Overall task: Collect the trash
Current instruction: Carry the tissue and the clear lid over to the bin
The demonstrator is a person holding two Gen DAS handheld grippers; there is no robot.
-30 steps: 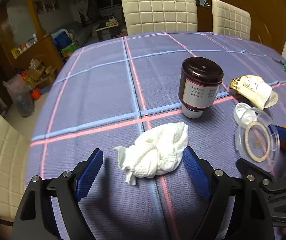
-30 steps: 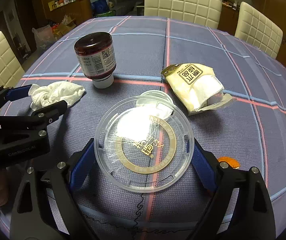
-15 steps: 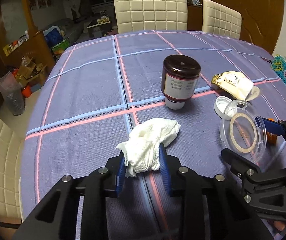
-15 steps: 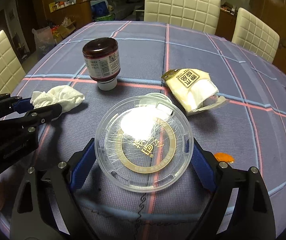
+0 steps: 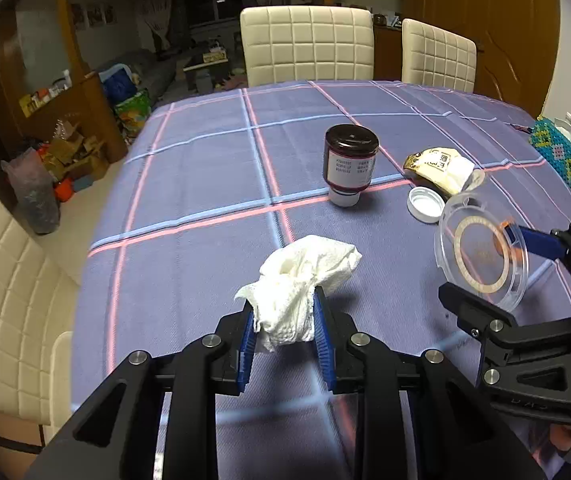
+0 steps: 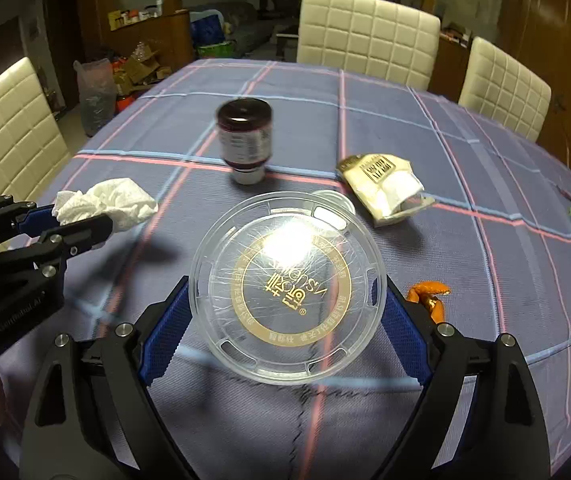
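Left tongs (image 5: 283, 322) clamped tight on the crumpled white tissue (image 5: 301, 280), lifted just off the bench (image 5: 205, 168). Right tongs (image 6: 285, 320) gripping the clear round lid (image 6: 287, 300) by its rim, tilted above the checked cloth. Farther out, upended dark jar (image 5: 350, 164), white cap (image 5: 425, 204), torn snack wrapper (image 6: 385, 188), orange scrap (image 6: 429, 300).

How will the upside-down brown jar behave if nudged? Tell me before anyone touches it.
The jar stands upside down on its narrow white cap, so it probably tips easily. Its round body would likely roll once down. It looks rigid; its weight cannot be judged.
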